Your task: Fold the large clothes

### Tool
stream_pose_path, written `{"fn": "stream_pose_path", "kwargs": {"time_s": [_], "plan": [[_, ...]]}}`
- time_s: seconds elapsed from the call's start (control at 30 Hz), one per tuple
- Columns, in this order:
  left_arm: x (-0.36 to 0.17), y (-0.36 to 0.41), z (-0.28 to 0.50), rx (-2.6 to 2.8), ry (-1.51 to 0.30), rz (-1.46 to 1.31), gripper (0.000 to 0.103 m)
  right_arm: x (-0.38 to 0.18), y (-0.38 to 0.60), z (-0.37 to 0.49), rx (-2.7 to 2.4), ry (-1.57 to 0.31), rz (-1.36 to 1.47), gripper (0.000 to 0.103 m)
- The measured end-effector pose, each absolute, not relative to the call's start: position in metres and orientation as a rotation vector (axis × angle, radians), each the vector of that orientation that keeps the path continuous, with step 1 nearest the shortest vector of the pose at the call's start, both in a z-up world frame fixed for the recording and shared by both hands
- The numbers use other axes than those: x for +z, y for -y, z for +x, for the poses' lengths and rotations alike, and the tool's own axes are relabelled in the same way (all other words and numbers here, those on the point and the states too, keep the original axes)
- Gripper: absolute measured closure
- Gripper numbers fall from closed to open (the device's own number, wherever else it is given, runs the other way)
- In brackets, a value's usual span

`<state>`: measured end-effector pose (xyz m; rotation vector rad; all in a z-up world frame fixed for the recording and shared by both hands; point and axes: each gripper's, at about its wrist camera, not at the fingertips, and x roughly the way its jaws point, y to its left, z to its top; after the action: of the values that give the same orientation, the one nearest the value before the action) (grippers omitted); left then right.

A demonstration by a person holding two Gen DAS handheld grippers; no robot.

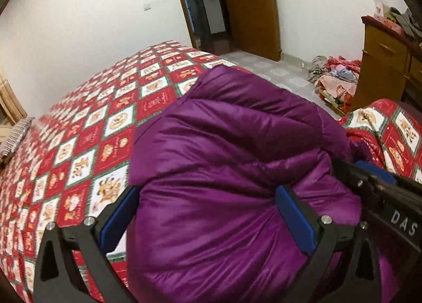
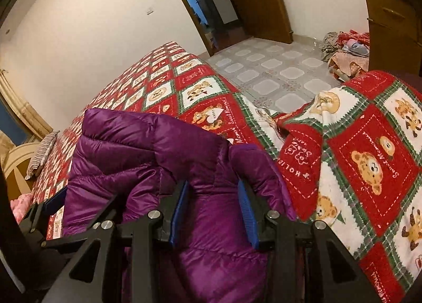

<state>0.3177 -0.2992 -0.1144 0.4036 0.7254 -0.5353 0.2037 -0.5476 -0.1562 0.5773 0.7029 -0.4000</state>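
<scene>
My right tongs point(image 2: 213, 210) pinch the purple jacket point(image 2: 147, 150); left tongs point(image 1: 208, 213) wide around it. Rumpled quilt point(image 2: 369, 150) crowds three o'clock; open bed point(image 1: 87, 128) at ten.

Both grippers are black, angular frames with triangular cut-outs, round silver screw heads at the joints and flat blue pads lining the fingers. The right gripper point(image 2: 213, 210) bears white letters "DAS" on its body; the left gripper point(image 1: 208, 213) looks alike.

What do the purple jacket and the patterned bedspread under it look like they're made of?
Purple jacket: likely thin nylon or polyester shell over puffy fill; it has a satin sheen and stitched, swollen quilting channels. Bedspread: seemingly matte printed cotton-like cloth, no gloss, with bear squares and soft folds at its edge.
</scene>
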Motion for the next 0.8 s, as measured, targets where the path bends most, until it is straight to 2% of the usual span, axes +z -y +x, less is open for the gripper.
{"fn": "stream_pose_path", "kwargs": {"time_s": [0.4, 0.73, 0.77, 0.8], "plan": [[-0.128, 0.305, 0.33, -0.562, -0.776, 0.34, 0.0, -0.163, 0.556, 0.216, -0.384, -0.711, 0.616, 0.063], [-0.1, 0.262, 0.294, -0.622, -0.788, 0.38, 0.0, -0.136, 0.522, 0.198, -0.462, -0.758, 0.479, 0.062], [-0.095, 0.254, 0.286, -0.622, -0.77, 0.393, 0.0, -0.13, 0.516, 0.186, -0.473, -0.744, 0.475, 0.061], [-0.093, 0.248, 0.281, -0.616, -0.76, 0.399, 0.0, -0.123, 0.507, 0.173, -0.48, -0.721, 0.478, 0.055]]}}
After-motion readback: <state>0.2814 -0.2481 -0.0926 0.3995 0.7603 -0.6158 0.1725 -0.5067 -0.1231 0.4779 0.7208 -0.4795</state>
